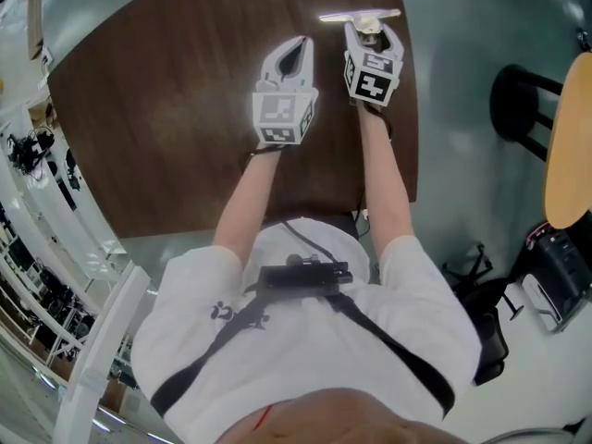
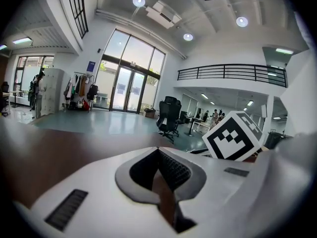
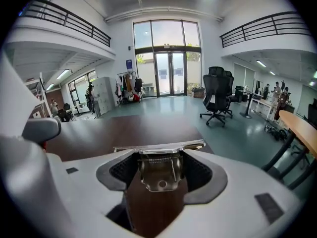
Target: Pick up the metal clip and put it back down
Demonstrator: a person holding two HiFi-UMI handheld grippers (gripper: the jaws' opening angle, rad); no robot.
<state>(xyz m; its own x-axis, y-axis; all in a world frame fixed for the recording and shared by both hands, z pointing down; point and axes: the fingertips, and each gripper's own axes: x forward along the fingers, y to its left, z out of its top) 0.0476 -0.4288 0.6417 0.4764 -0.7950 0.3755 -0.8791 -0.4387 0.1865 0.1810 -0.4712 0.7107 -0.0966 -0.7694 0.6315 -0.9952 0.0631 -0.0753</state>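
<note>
The metal clip (image 3: 159, 170) is a shiny spring clip with a long flat bar across its far end. It sits between the pads of my right gripper (image 3: 159, 155), which is shut on its sides. In the head view the clip (image 1: 363, 18) and right gripper (image 1: 369, 28) are over the far edge of the dark brown table (image 1: 166, 109). I cannot tell whether the clip touches the tabletop. My left gripper (image 1: 298, 46) is just to the left, its tips together and nothing in them. The left gripper view shows those shut jaws (image 2: 158, 152) and the right gripper's marker cube (image 2: 233, 137).
The table's far edge runs right by the clip, with grey floor beyond. A black stool (image 1: 518, 104) and a round light-wood tabletop (image 1: 569, 146) stand to the right. A black office chair (image 3: 217, 95) is out on the floor ahead.
</note>
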